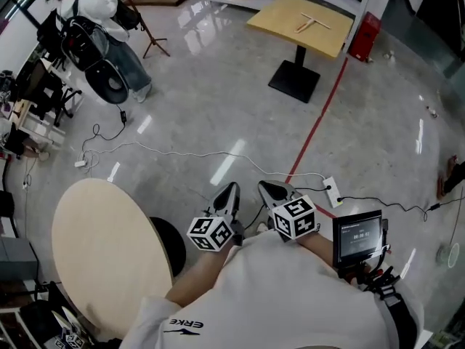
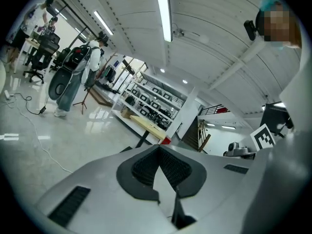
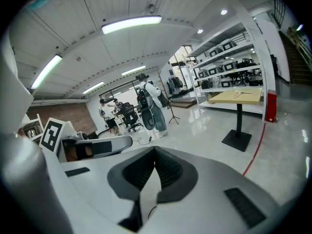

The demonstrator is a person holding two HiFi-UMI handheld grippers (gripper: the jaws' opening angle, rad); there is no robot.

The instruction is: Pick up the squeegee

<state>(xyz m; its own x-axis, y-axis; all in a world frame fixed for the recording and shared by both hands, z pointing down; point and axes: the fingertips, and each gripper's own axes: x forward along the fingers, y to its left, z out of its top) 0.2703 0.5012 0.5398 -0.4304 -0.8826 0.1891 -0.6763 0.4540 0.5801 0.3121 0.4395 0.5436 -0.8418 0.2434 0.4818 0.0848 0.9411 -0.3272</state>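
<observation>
White shirt shoulder (image 1: pixel 290 297) fills the bottom of the head view; grey left gripper (image 1: pixel 229 193) and grey right gripper (image 1: pixel 272 190) hang side by side over the shiny floor, jaws pinched together on nothing; pale T-shaped squeegee (image 1: pixel 312 24) lies on the tan square pedestal table (image 1: pixel 280 20) (well apart from both).

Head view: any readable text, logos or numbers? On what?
"ERKE": on the person's white shirt, near its lower edge in the picture.
Screen: a row of digits, too blurred to read.
Nothing else readable.
</observation>
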